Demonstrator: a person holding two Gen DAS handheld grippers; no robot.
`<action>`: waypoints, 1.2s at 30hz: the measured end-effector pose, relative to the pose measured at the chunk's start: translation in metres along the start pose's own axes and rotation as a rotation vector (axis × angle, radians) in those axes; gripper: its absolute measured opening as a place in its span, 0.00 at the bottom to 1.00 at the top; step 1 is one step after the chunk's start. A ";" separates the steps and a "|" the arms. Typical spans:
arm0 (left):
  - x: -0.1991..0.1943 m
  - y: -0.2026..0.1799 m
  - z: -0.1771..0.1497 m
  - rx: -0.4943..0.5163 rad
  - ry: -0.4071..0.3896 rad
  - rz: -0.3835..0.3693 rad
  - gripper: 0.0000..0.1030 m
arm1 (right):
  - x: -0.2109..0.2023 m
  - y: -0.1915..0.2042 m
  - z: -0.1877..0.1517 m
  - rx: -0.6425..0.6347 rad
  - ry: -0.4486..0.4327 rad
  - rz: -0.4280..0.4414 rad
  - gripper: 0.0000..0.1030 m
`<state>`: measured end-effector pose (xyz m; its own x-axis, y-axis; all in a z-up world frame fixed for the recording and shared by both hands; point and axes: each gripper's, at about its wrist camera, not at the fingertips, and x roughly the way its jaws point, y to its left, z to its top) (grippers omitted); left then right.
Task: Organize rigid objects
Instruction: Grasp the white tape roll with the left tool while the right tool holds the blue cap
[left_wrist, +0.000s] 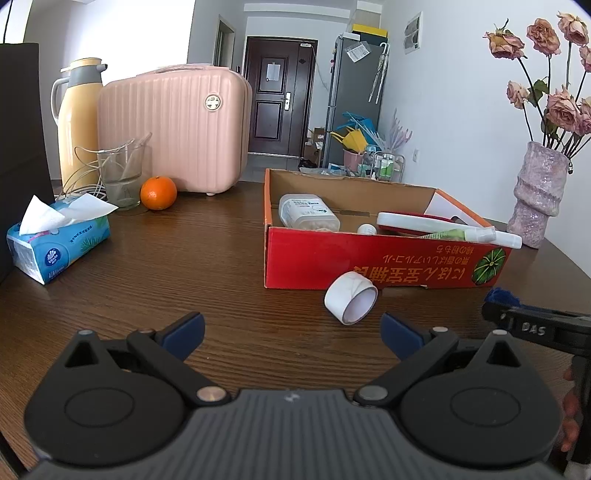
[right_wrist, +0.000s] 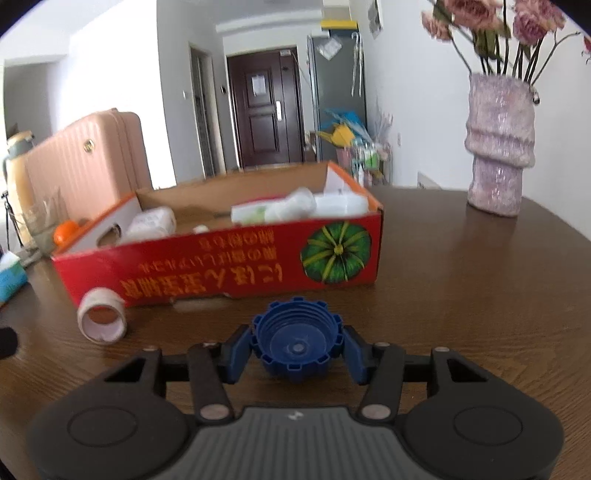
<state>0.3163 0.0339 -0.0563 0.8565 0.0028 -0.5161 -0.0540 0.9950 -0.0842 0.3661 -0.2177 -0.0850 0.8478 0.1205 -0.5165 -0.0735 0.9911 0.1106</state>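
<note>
Surface: dark wood table (left_wrist: 207, 251), hallway door behind.
Around: tissue pack (left_wrist: 55, 243), orange (left_wrist: 159, 192), pink case (left_wrist: 173, 129), vase (left_wrist: 537, 195); red box (right_wrist: 221, 273) held bottles.
Right gripper (right_wrist: 298, 343): pads clamped on blue cap (right_wrist: 297, 338), open side up, in front of box.
Left gripper (left_wrist: 291, 332): jaws apart, empty; tape roll (left_wrist: 351, 297) just ahead.
View difference: only the right wrist view showed the cap whole.

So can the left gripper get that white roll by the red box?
Probably yes. The left gripper is open and empty, and the white tape roll lies on its side just ahead, with only bare table between. The red box is behind the roll.
</note>
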 end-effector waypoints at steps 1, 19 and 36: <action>0.000 0.000 0.000 0.000 0.000 0.001 1.00 | -0.006 0.001 0.000 0.004 -0.017 0.006 0.50; 0.011 -0.011 0.006 0.020 0.044 0.016 1.00 | -0.070 -0.004 -0.004 0.067 -0.165 0.069 0.50; 0.085 -0.074 0.027 0.078 0.103 0.128 1.00 | -0.060 -0.016 -0.006 0.119 -0.149 0.049 0.50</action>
<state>0.4072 -0.0363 -0.0707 0.7879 0.1240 -0.6032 -0.1159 0.9919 0.0525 0.3133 -0.2401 -0.0608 0.9137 0.1503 -0.3776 -0.0616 0.9696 0.2369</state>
